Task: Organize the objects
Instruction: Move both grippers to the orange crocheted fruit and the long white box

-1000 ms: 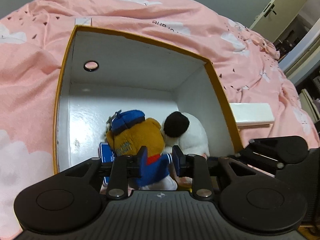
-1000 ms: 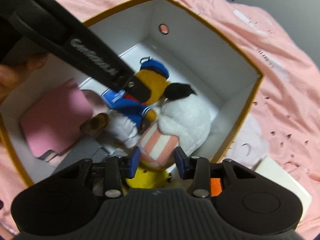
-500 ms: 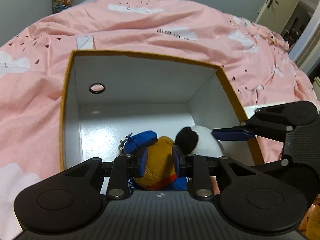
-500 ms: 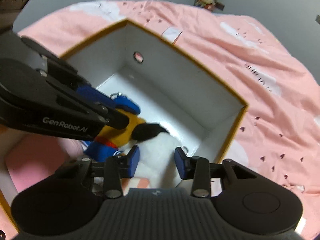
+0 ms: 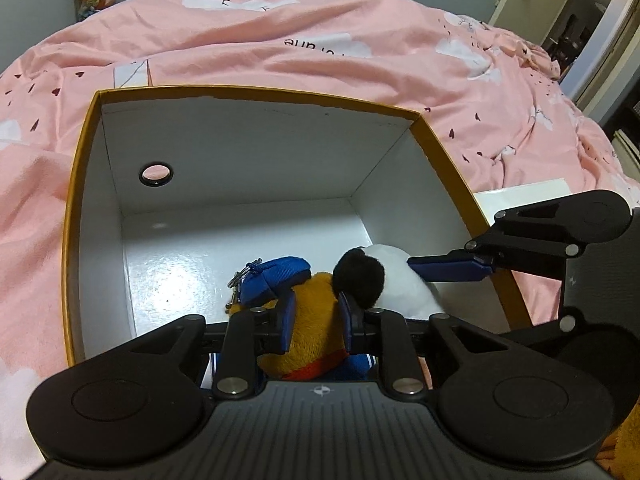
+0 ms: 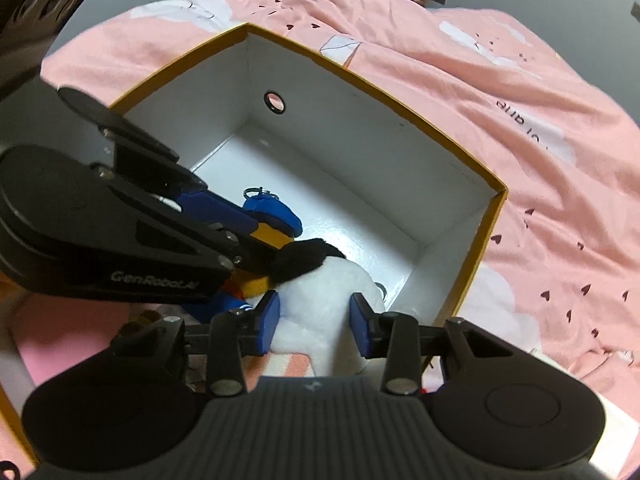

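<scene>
1. Left wrist view: my left tool (image 5: 318, 322) sits low over the near end of the white-lined cardboard box with the mustard-yellow rim (image 5: 256, 91), which rests on the bed's pink cloud-print duvet (image 5: 320, 40).
2. Its jaws have just been closing and now pinch the orange plush doll in the blue cap and blue outfit (image 5: 310, 328); both pads press into the orange fur, so I read it as clenched on that doll.
3. A second ago the same jaws straddled the doll's blue jacket with room to spare; now they sit on the orange head below the blue cap (image 5: 276, 280).
4. In the right wrist view, my right tool (image 6: 314, 324) brackets the white plush toy with the black tuft (image 6: 320, 292), which lies just right of the orange doll and touches it. The pads look pressed into the white fur, so I take it as gripped.
5. That tool has come forward from the toy's striped belly to its white upper body.
6. Both toys lie on the box floor at its near end; the far floor is bare. A flat pink pouch (image 6: 72, 340) lies at the near left.
7. My judgement: with both grips set, the toys are ready to lift or shift. They are soft, so either could slip or drag its neighbour.
</scene>
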A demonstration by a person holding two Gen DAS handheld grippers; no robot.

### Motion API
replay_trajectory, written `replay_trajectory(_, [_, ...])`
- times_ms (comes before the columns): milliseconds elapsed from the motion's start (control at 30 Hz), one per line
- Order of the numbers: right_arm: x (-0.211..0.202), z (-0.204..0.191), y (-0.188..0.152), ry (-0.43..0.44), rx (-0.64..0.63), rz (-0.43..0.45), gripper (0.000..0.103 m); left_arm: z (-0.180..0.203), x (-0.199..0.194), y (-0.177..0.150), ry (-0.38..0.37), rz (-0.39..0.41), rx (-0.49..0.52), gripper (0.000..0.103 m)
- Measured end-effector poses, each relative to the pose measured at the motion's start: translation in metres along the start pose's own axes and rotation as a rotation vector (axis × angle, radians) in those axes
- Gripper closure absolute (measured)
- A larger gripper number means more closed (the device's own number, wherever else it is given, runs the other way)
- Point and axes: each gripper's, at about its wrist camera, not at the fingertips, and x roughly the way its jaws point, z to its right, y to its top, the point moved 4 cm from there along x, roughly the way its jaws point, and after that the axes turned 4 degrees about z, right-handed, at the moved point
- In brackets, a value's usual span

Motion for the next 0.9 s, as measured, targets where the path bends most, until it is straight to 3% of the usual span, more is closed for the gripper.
replay_trajectory(200, [-0.022, -0.001, -0.003, -0.019, 0.021, 0.056, 0.060, 0.008, -0.019, 0.000, 0.058, 0.065, 0.030, 0.078])
replay_trajectory(333, [-0.062, 0.001, -0.010, -0.032, 0.064, 0.151, 0.055, 0.025, -0.044, 0.003, 0.067, 0.145, 0.081, 0.077])
replay_trajectory(533, [-0.128, 0.030, -0.051, -0.102, 0.241, 0.303, 0.044, 0.076, -0.072, 0.009, -0.024, 0.234, 0.236, 0.073])
replay_trajectory(700, [-0.151, 0.055, -0.105, -0.222, 0.366, 0.315, 0.042, 0.127, -0.064, 0.003, -0.093, 0.214, 0.404, 0.073])
replay_trajectory(900, [-0.129, 0.077, -0.151, -0.300, 0.452, 0.255, 0.042, 0.174, -0.029, -0.011, -0.078, 0.097, 0.650, 0.073])
